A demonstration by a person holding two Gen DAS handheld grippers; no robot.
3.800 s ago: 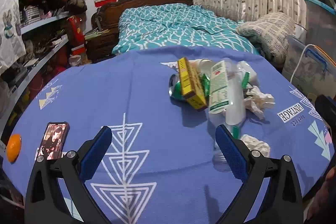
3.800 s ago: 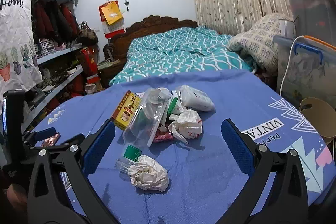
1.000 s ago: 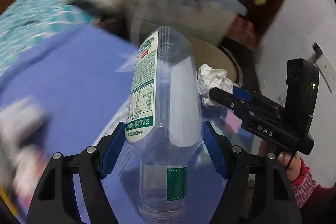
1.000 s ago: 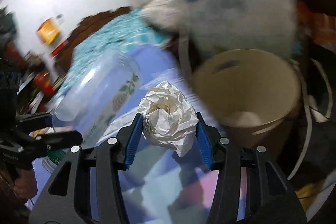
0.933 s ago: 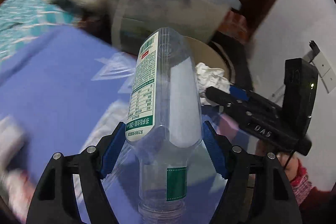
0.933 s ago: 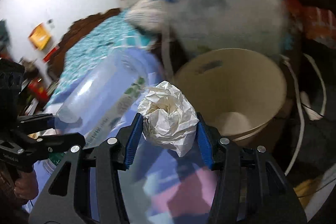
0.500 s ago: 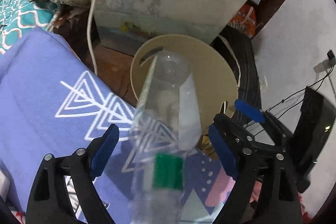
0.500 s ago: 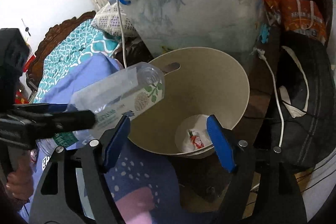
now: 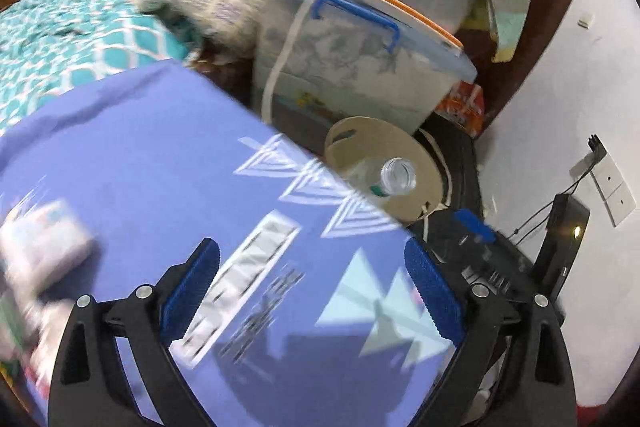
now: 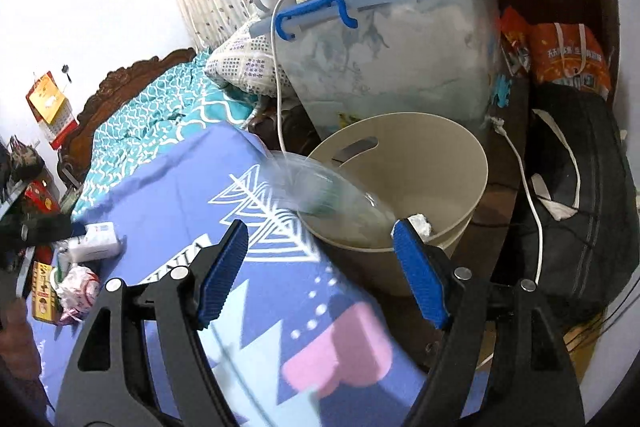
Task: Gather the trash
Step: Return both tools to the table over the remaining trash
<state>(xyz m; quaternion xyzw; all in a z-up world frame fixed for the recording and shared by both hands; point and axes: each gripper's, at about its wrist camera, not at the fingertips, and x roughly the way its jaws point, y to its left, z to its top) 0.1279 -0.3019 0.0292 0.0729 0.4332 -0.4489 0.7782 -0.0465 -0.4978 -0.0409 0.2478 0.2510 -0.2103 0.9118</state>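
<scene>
Trash is being seen from two angles at once. Through the left wrist camera, the left gripper [image 9: 312, 279] is being held with its blue pads spread wide and nothing between them, only the blue patterned tablecloth [image 9: 132, 163] beneath; its jaws have just been opening. Past the cloth's edge, the beige bin [image 9: 424, 163] is being glimpsed from above, and the clear plastic bottle [image 9: 394, 179] is being shown inside it, its round end turned toward the lens and a green band just visible. Through the right wrist camera, the right gripper [image 10: 320, 267] is likewise being kept spread apart and empty, its jaws having just been opening too. Here the bin [image 10: 440, 163] is being shown far more fully, with its slot handle, and the bottle [image 10: 332, 199] is being caught only as a blur lying across the near rim. A scrap of crumpled white paper [image 10: 420, 223] is being revealed inside the bin, just above the right pad, something the left view is not giving. Remaining litter [image 10: 76, 279] is being shown on the cloth at far left, sharp in this view but smeared in the other. A lidded storage tub [image 10: 392, 51] is being framed behind the bin in both.
</scene>
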